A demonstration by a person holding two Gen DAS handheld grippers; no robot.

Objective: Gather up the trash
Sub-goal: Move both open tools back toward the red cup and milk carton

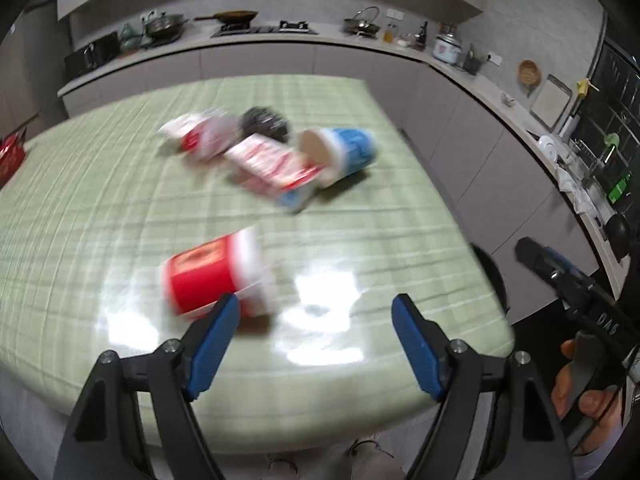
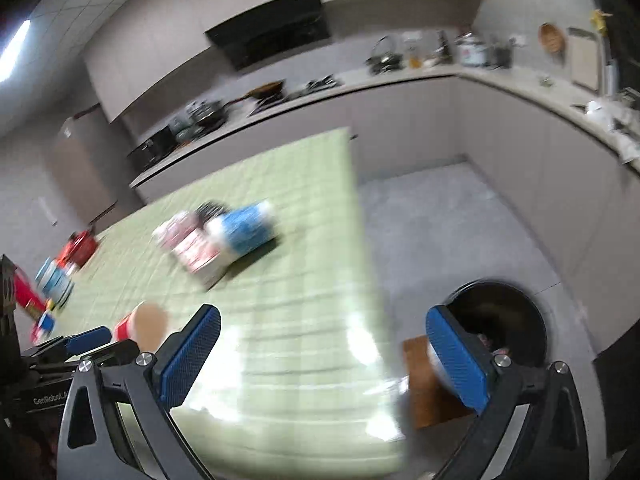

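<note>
Trash lies on a table with a green checked cloth [image 1: 100,184]. A red and white paper cup [image 1: 212,272] lies on its side just ahead of my left gripper [image 1: 316,310], which is open and empty. Farther back lie a blue and white cup [image 1: 348,152], a red and white carton [image 1: 272,168], another red and white wrapper [image 1: 200,134] and a dark steel scrubber [image 1: 264,122]. My right gripper [image 2: 322,338] is open and empty over the table's right edge. A black trash bin [image 2: 504,320] stands on the floor by its right finger. The pile shows blurred in the right wrist view [image 2: 224,236].
A red item [image 1: 10,156] sits at the table's left edge. Red and blue packages [image 2: 48,280] lie at the left of the table. A brown stool [image 2: 424,380] stands beside the bin. Kitchen counters [image 1: 280,40] with pots run along the back and right.
</note>
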